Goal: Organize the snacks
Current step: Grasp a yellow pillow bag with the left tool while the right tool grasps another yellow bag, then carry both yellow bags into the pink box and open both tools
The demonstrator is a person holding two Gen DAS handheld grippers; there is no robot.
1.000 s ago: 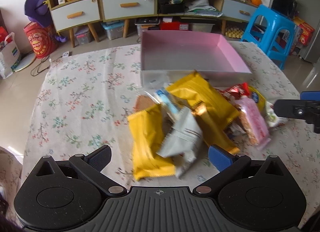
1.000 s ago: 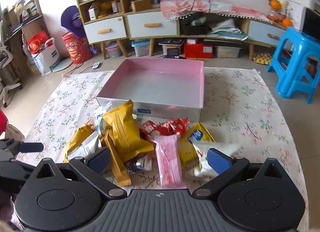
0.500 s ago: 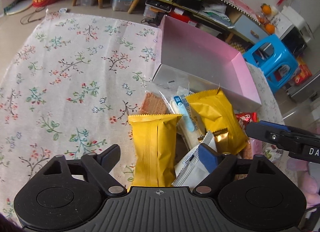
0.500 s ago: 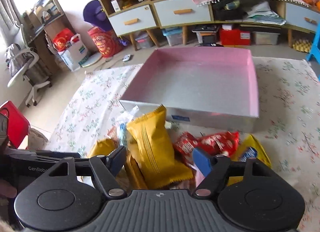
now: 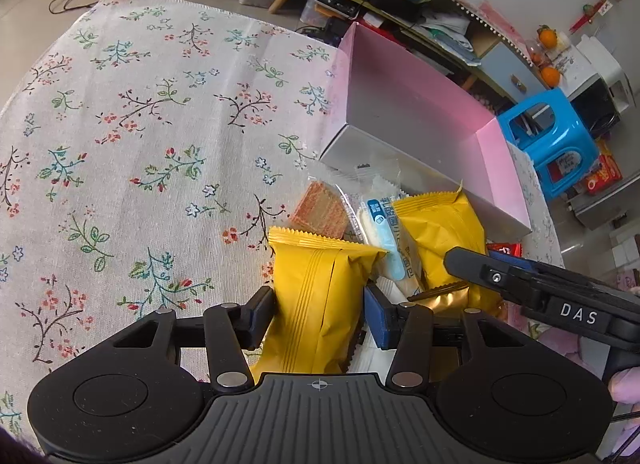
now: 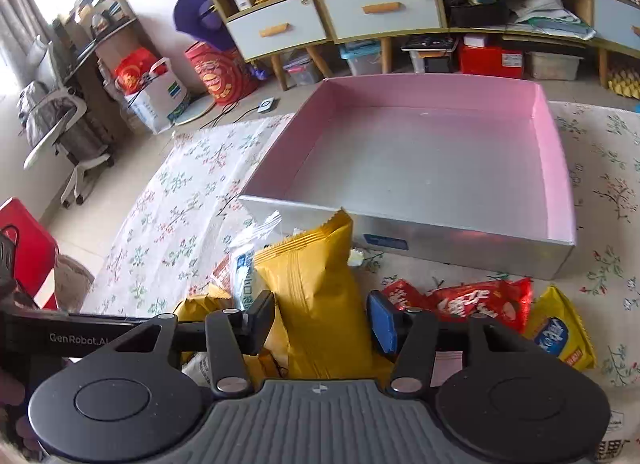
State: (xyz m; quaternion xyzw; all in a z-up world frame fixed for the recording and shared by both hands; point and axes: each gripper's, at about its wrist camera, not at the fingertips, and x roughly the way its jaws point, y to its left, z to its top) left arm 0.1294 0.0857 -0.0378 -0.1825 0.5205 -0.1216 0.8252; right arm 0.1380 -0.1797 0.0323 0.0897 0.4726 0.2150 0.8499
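Here, yellow packet straddled by closing left gripper; second yellow packet straddled by closing right gripper, lower centre, neither yet clamped.

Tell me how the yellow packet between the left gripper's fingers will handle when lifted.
The yellow packet looks puffed and crinkly, so probably light and squashy. Its glossy film may slip as the left hand-held gripper closes. Lying on other snacks, it might drag them along.

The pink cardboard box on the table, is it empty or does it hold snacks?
Empty: the pink cardboard box shows only its bare grey floor.
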